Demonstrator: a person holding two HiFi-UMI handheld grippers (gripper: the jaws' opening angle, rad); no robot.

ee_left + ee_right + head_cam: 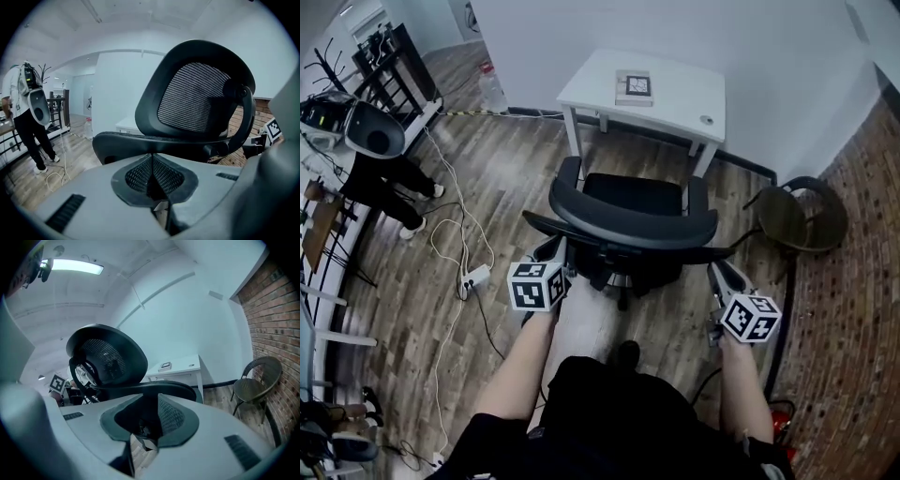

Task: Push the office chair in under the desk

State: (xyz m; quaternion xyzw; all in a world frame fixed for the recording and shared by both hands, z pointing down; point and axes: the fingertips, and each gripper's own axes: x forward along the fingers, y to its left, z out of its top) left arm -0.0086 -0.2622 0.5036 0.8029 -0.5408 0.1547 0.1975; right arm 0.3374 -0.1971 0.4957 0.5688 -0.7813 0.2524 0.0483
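Office chair stands on the wood floor in front of the white desk, backrest toward the person holding the tongs. Its seat front is near the desk's front edge and not under the top. The desk is against the white wall. A small marked box lies on the desk.

Left gripper: jaws closed, pads meeting in a line with nothing between them. Its tips are at the rear left of the chair, just below the dark curved bar behind the backrest. I cannot tell if they touch.

Right gripper: jaws a little apart, with a narrow gap at the tips and nothing clearly clamped. The tips are at the rear right end of the same bar.

Surroundings:
- A round dark chair stands by the brick wall.
- Another person stands far left.
- White cables run to a power strip on the floor.
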